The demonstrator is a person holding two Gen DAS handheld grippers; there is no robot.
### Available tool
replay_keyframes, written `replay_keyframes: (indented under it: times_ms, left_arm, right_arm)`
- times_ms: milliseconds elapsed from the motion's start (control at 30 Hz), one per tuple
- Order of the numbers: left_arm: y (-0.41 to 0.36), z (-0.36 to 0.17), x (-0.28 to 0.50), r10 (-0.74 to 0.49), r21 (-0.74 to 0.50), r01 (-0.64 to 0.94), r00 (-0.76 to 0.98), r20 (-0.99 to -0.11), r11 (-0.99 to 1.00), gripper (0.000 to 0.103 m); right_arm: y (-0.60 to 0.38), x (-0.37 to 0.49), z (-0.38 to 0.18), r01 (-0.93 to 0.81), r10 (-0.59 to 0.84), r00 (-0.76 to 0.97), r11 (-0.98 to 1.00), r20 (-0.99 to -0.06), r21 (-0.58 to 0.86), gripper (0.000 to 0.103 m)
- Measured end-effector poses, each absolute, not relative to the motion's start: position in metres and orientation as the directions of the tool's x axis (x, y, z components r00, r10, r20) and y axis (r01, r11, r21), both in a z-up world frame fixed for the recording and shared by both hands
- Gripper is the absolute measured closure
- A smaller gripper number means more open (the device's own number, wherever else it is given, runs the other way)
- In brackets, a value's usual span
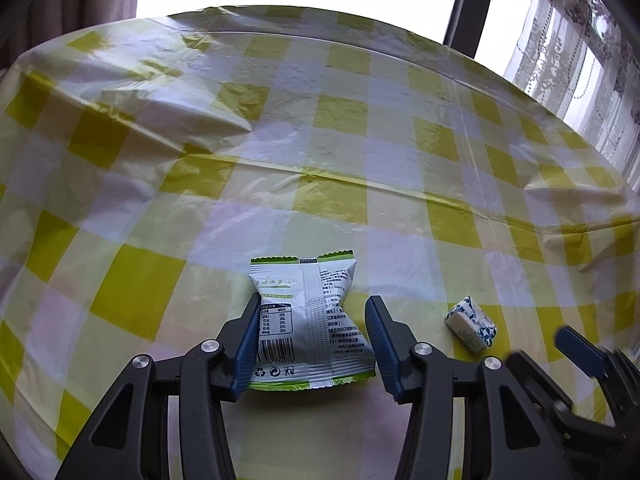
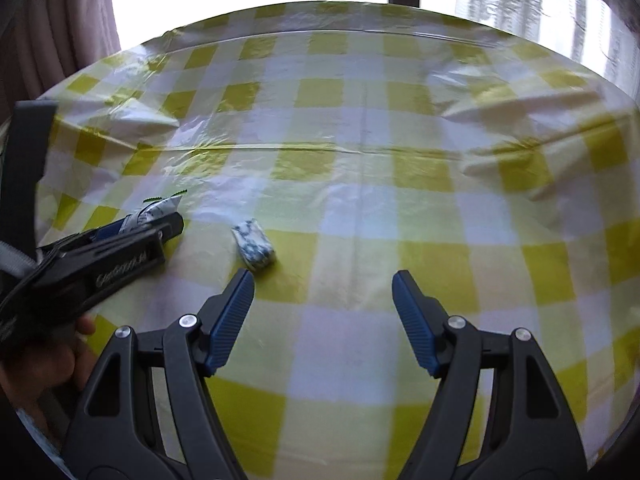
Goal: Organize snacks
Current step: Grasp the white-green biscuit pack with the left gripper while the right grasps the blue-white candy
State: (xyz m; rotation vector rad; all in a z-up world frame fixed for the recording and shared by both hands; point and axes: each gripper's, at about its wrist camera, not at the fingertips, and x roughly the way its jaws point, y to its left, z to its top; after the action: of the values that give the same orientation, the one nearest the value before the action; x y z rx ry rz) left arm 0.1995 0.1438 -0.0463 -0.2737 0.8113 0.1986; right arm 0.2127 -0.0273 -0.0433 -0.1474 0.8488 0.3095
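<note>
A white and green snack packet [image 1: 310, 316] lies flat on the yellow checked tablecloth [image 1: 320, 152], between the open fingers of my left gripper [image 1: 314, 306]. The left finger's pad touches the packet's edge; the right pad stands apart from it. A small white and blue wrapped candy [image 1: 472, 322] lies to the right of the packet. In the right wrist view the candy [image 2: 254, 246] lies just beyond the left fingertip of my open, empty right gripper [image 2: 323, 280]. The left gripper [image 2: 120, 248] shows at the left there, with the packet's end [image 2: 162, 206] sticking out past it.
The tablecloth [image 2: 360, 152] is wrinkled, with raised folds at the far left [image 1: 180, 108] and right [image 2: 520, 96]. The table's far edge runs below a bright window with curtains [image 1: 580, 60]. My right gripper's fingertip [image 1: 580, 346] shows at the right edge.
</note>
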Motion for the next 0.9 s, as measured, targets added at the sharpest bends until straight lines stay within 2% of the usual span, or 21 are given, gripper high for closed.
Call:
replay_keyframes:
  times_ms: [300,367,400,467,533,833,867,900]
  left_arm:
    - [0.155,-0.049,0.168,0.077,-0.184,-0.303,0.68,-0.729,0.935,0.052]
    - [0.157,-0.05,0.158,0.066,-0.202,-0.302,0.687,-0.724,0.932,0.052]
    - [0.158,-0.05,0.155,0.063,-0.206,-0.302,0.688,-0.723,0.931,0.051]
    - [0.157,-0.05,0.152,0.067,-0.203,-0.303,0.689,-0.722,0.931,0.051]
    - [0.155,-0.05,0.153,0.079,-0.184,-0.303,0.684,-0.725,0.935,0.051]
    - [0.145,-0.052,0.152,0.113,-0.126,-0.298,0.671,-0.733,0.946,0.054]
    - [0.144,-0.051,0.15,0.119,-0.121,-0.302,0.667,-0.735,0.946,0.061]
    - [0.143,-0.051,0.149,0.114,-0.125,-0.3,0.666,-0.737,0.946,0.061]
  right_arm:
    - [0.008,0.232,-0.056,-0.405,0.233,0.579,0.914,-0.781,-0.027,0.032]
    - [0.015,0.236,-0.062,-0.42,0.233,0.557,0.907,-0.797,-0.029,0.045]
    - [0.016,0.236,-0.063,-0.422,0.231,0.562,0.906,-0.794,-0.035,0.046]
    - [0.018,0.236,-0.062,-0.43,0.238,0.561,0.902,-0.793,-0.033,0.065]
    - [0.02,0.234,-0.061,-0.435,0.239,0.565,0.9,-0.79,-0.039,0.079]
    - [0.009,0.215,-0.06,-0.417,0.228,0.568,0.908,-0.791,-0.037,0.08]
    - [0.009,0.212,-0.06,-0.416,0.224,0.568,0.908,-0.792,-0.042,0.08]
    - [0.008,0.209,-0.059,-0.415,0.22,0.566,0.909,-0.795,-0.043,0.08]
